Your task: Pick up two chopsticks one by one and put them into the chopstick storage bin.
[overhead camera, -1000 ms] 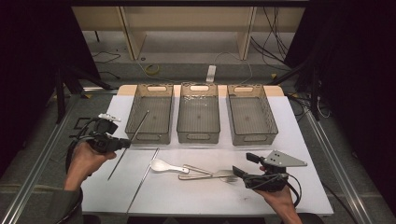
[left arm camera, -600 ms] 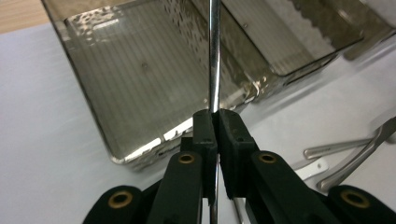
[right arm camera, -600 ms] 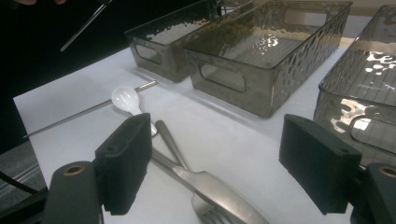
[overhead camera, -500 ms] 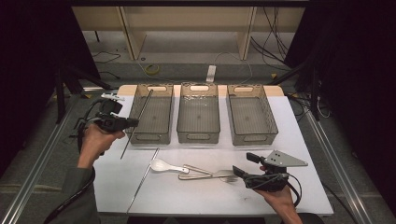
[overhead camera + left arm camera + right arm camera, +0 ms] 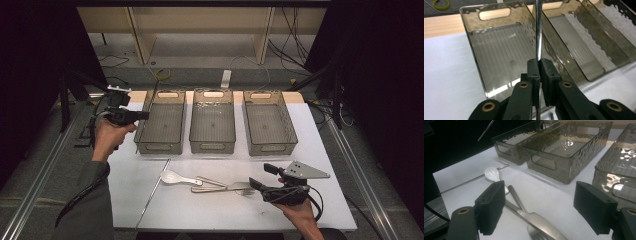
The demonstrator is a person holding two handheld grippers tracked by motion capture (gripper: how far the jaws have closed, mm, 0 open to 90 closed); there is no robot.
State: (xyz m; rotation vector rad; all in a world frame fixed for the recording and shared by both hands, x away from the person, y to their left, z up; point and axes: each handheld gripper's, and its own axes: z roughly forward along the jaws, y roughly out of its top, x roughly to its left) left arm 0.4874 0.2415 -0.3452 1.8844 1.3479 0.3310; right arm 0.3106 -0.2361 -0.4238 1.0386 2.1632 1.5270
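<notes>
White table [image 5: 320, 135] against a dark surround, wooden shelving beyond. Three clear bins along the far side: left bin [image 5: 161, 128], middle bin [image 5: 212, 127], right bin [image 5: 269, 129]. Left gripper [image 5: 538, 65]: jaws clamped on a thin metal rod [image 5: 538, 30], held at the left bin's left wall. Right gripper [image 5: 540, 208]: jaws wide apart, empty, low at near right. Near centre: white spoon [image 5: 173, 177], knife [image 5: 212, 184], fork [image 5: 235, 188]; second rod [image 5: 152, 192] lying flat left of them
</notes>
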